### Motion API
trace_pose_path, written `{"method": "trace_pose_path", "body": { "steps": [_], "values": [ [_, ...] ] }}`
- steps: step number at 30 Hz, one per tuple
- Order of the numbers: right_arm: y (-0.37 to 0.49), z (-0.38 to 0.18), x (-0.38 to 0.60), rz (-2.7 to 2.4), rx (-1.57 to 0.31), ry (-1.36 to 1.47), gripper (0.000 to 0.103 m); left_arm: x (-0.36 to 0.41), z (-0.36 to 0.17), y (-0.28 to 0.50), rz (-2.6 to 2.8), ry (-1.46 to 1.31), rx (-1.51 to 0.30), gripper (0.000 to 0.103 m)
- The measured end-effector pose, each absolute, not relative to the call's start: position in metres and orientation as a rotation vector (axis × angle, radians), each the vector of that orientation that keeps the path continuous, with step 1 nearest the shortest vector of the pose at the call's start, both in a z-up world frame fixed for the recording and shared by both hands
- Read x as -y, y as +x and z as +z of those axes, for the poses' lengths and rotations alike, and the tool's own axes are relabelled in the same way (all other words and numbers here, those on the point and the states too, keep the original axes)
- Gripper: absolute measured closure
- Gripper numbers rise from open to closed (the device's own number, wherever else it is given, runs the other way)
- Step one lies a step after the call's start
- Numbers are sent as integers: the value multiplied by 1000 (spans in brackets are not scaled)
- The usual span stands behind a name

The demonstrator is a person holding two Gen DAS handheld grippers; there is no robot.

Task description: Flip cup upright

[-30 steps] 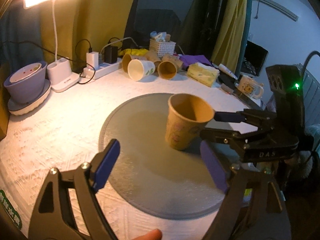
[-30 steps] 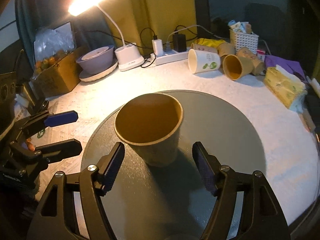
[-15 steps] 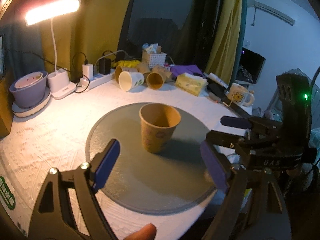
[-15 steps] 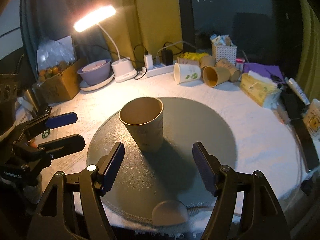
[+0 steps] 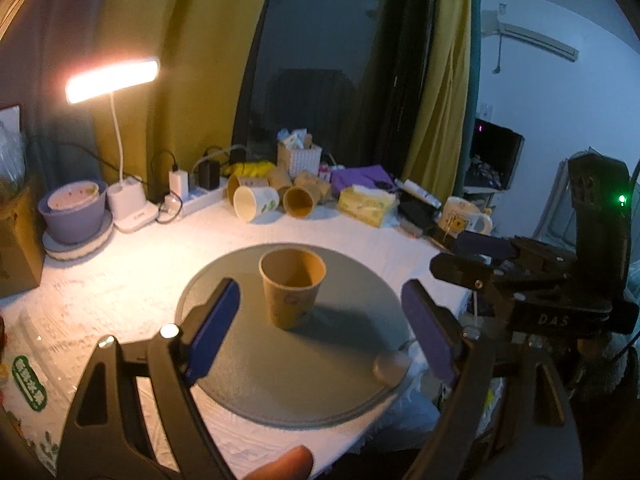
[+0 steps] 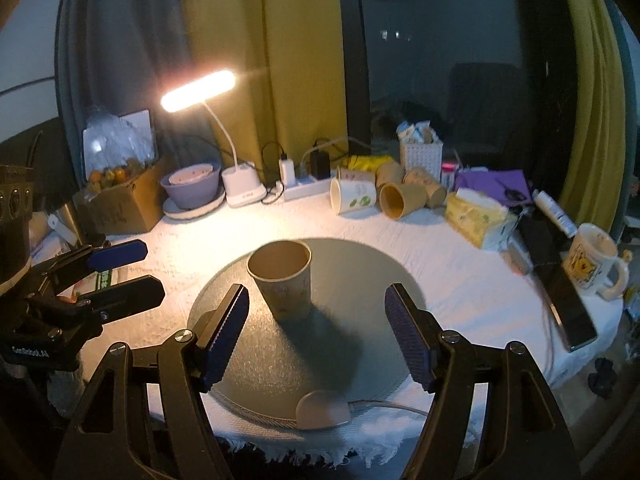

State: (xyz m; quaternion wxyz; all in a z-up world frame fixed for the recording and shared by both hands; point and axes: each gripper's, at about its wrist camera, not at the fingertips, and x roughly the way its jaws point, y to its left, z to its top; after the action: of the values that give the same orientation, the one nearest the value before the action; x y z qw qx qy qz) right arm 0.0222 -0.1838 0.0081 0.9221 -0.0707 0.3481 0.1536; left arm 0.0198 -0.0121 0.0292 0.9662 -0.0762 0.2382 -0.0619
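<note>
A brown paper cup point(image 5: 291, 288) stands upright, mouth up, on the round grey mat point(image 5: 248, 384); it also shows in the right wrist view point(image 6: 282, 282) on the mat point(image 6: 352, 364). My left gripper point(image 5: 320, 332) is open and empty, held back from the cup above the mat's near part. My right gripper point(image 6: 316, 336) is open and empty, also back from the cup. Each gripper shows in the other's view, the right one point(image 5: 472, 256) at the right and the left one point(image 6: 124, 268) at the left.
At the table's back lie several tipped cups point(image 6: 354, 196), a lit desk lamp point(image 6: 198, 86), a purple bowl point(image 6: 192, 184), a power strip point(image 6: 304, 190), a tissue pack point(image 6: 478, 216) and a white basket point(image 6: 420, 152). A mug point(image 6: 592, 264) and a dark tablet point(image 6: 560, 288) sit right. A cardboard box point(image 6: 120, 200) stands left.
Both grippers have pulled back and up from the cup, which now looks smaller and farther. The cup stays upright on the mat. Both stay open.
</note>
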Motion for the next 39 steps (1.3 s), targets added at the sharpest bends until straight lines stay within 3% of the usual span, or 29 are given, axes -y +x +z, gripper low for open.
{"method": "trace_pose_path", "body": {
  "steps": [39],
  "values": [
    [-43, 104, 182, 288, -468, -209, 29, 28, 101, -42, -16, -97, -224, 18]
  ]
}}
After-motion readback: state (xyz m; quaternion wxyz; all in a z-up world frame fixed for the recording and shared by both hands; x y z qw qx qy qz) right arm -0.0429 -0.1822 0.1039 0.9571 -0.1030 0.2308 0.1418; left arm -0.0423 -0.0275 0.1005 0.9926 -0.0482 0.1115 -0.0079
